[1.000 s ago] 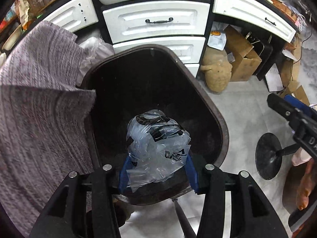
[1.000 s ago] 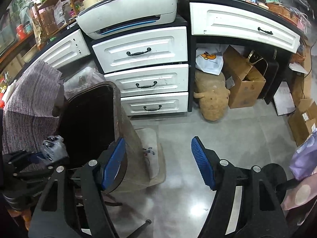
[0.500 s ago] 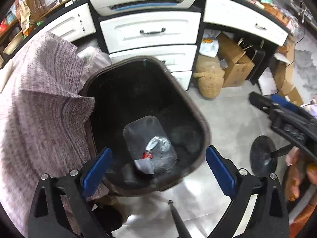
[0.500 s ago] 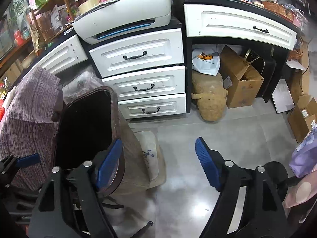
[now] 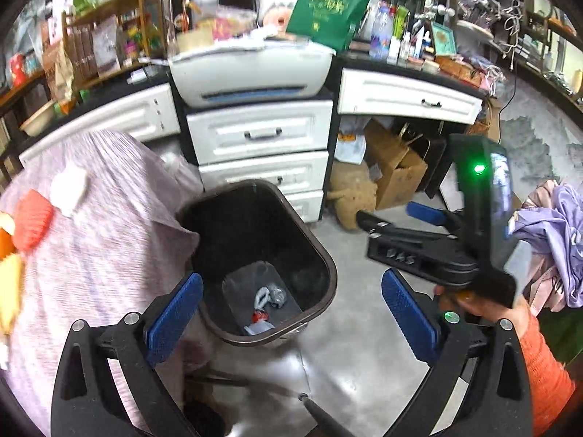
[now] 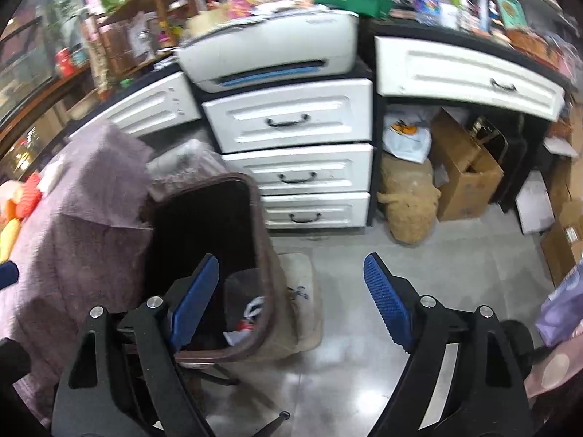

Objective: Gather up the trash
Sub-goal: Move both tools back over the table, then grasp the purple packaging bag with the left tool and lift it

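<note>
Brown plastic forms the trash bin (image 5: 255, 255), which stands on the grey floor (image 5: 346, 357) in front of the white drawer unit (image 5: 260, 134), just beside a chair draped in purple-grey cloth (image 5: 91, 236). Crumpled clear plastic trash (image 5: 267, 296) lies at the bottom of the bin, with a red scrap and pale wrappers next to it. That piece is judged deposited; whether more trash remains elsewhere in the room cannot be told from these views.

Left gripper (image 5: 289, 309): its jaws have just been opening and now stand at full spread, with nothing between the blue pads (image 5: 175, 313). The trash lies well below and between the two jaws, apart from both, inside the bin.

Right gripper (image 6: 291, 304): its jaws have also just been opening, stand wide and grip nothing. The bin sits at its left jaw, with the rim (image 6: 266, 255) passing behind the left pad; the trash shows just right of that pad, deep in the bin. A hand (image 5: 484, 306) in an orange sleeve carries this gripper.

Judged next step: locate further trash.
</note>
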### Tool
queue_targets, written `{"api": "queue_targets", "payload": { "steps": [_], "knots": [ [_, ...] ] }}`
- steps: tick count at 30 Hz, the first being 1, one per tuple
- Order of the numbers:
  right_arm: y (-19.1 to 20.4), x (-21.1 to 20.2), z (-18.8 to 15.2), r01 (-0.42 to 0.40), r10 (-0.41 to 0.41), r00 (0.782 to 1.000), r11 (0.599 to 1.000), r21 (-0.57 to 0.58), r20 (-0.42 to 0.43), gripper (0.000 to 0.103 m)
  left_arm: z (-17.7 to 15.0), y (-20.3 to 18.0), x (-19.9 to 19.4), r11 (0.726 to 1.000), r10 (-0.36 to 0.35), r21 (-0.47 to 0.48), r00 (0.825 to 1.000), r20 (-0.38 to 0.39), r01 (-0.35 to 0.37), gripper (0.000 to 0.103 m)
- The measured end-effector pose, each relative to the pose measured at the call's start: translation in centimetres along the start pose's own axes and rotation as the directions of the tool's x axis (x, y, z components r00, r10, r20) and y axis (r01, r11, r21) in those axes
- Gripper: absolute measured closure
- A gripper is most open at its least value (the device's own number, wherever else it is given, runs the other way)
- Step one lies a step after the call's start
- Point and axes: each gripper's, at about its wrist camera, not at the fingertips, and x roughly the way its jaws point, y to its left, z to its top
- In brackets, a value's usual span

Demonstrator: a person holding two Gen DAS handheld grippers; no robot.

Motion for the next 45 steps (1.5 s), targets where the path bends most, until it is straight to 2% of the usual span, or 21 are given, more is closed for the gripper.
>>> {"api": "queue_targets", "payload": {
  "steps": [5,11,17,22,26,28,31,34,37,40,45],
  "knots": [
    [5.5,-1.7,0.9,-0.1,0.102,0.995,0.99,-0.103,0.016,0.022,-0.4,2.3,-3.5,0.999,0.02,-0.035,0.998,0.056,-0.018,0.006],
    [12.4,-3.0,1.2,-0.22,0.226,0.974,0.949,-0.224,0.002,0.022,-1.9,6.6,-6.9,0.986,0.155,-0.082,0.982,0.107,-0.147,0.006],
    [18.3,-4.3,0.7,-0.308,0.317,0.948,0.892,-0.33,-0.028,0.022,-4.5,11.9,-9.8,0.949,0.265,-0.2,0.959,0.098,-0.242,0.006],
    [22.2,-5.5,0.1,-0.351,0.365,0.93,0.845,-0.403,-0.047,0.022,-7.6,15.7,-12.4,0.905,0.355,-0.28,0.931,0.084,-0.32,0.006],
    [24.4,-6.4,-0.6,-0.379,0.394,0.917,0.813,-0.441,-0.06,0.022,-9.9,18.6,-14.2,0.851,0.429,-0.363,0.901,0.062,-0.381,0.006],
    [25.4,-6.7,-0.9,-0.386,0.402,0.913,0.801,-0.458,-0.067,0.022,-11.1,19.7,-15.4,0.818,0.466,-0.41,0.882,0.064,-0.403,0.006],
    [26.9,-7.0,-1.3,-0.402,0.417,0.905,0.782,-0.477,-0.079,0.022,-12.3,20.9,-16.8,0.772,0.536,-0.443,0.841,0.068,-0.456,0.007],
    [28.0,-7.2,-1.6,-0.416,0.43,0.898,0.766,-0.491,-0.09,0.022,-12.9,22.4,-16.9,0.74,0.575,-0.449,0.817,0.036,-0.501,0.013],
    [29.0,-7.7,-2.0,-0.426,0.443,0.892,0.748,-0.509,-0.095,0.022,-13.1,24.9,-16.2,0.714,0.58,-0.478,0.814,-0.006,-0.512,0.022],
    [29.6,-8.1,-2.3,-0.434,0.451,0.887,0.735,-0.521,-0.102,0.022,-13.2,26.9,-15.6,0.704,0.563,-0.502,0.825,-0.037,-0.503,0.027],
    [29.8,-7.9,-2.5,-0.443,0.452,0.884,0.729,-0.522,-0.12,0.022,-13.6,28.7,-14.7,0.68,0.579,-0.505,0.812,-0.076,-0.532,0.04]
  ]
}}
